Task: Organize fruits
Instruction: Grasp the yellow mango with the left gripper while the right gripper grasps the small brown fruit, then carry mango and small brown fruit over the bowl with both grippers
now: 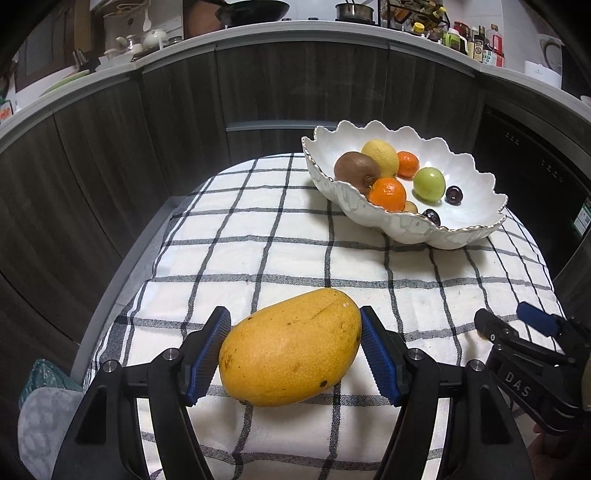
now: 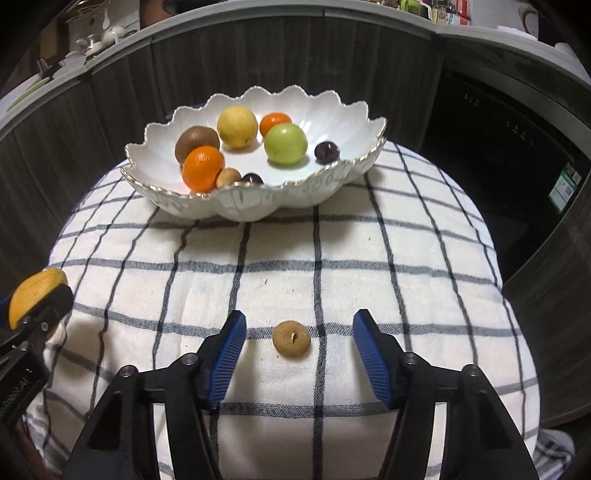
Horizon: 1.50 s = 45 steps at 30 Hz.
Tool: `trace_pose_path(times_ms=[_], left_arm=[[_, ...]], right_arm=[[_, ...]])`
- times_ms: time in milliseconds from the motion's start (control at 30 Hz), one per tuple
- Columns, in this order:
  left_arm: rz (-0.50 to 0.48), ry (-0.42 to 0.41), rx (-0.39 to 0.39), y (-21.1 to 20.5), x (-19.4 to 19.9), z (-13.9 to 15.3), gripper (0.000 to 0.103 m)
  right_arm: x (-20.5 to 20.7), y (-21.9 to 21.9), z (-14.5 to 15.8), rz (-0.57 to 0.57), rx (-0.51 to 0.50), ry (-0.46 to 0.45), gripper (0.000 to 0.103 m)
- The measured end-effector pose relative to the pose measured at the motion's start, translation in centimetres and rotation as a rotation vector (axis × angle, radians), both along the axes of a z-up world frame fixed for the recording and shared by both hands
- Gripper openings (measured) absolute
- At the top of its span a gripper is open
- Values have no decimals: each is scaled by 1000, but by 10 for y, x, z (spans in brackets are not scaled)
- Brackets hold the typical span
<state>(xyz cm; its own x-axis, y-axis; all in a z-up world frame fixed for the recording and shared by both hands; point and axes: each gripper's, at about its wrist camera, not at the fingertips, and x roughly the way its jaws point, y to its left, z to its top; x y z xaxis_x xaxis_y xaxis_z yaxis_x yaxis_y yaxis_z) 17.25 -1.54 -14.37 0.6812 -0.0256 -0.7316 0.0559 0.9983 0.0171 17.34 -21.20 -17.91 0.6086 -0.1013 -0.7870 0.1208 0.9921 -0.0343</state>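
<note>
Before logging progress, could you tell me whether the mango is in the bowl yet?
Out: the mango lies on the checked cloth, short of the bowl.

Dark wood-grain cabinets under a grey counter crowded with pots, bottles and teaware, behind a table draped in checked cloth.

The right gripper stands with its blue pads apart around a small brown fruit, not touching it, near the front edge of the checked cloth. The scalloped bowl with fruits sits at the far edge. A mango shows at the left edge.
</note>
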Motion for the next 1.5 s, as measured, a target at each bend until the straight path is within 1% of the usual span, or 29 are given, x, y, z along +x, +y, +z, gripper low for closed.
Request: trace_pose_path(times_ms=[67,100,133,233,267,300,567,867,1133,1500], left_arm=[[1,0,0,1,0,-1,69],[1,1,0,1,0,-1,69],[2,3,0,1,0,-2,69],[1,9,-2,1,1,-4,69],[0,9,-1,1,0,-4,69],[-2,8,1,0,0,-4,69],[-6,8,2,-2,0,-4,69],[-19,-11,-3,-8,1,8,69],[-36,-47,-6,-16,13,31,69],[-65,-105,-15,-39,48,69,69]], right_arm=[[1,1,-4,2,1,10,56],[1,1,-5,3,1,13,52],[1,1,-7,5,3,19,49],[2,0,-12,5,20,28,35],[3,0,-14,9,27,34,28],[3,0,-15,12,31,38,24],[0,-1,-13,24,37,25,24],[-4,-4,19,29,54,-35,24],[3,-5,52,36,69,-95,24],[27,-20,93,35,68,-170,24]])
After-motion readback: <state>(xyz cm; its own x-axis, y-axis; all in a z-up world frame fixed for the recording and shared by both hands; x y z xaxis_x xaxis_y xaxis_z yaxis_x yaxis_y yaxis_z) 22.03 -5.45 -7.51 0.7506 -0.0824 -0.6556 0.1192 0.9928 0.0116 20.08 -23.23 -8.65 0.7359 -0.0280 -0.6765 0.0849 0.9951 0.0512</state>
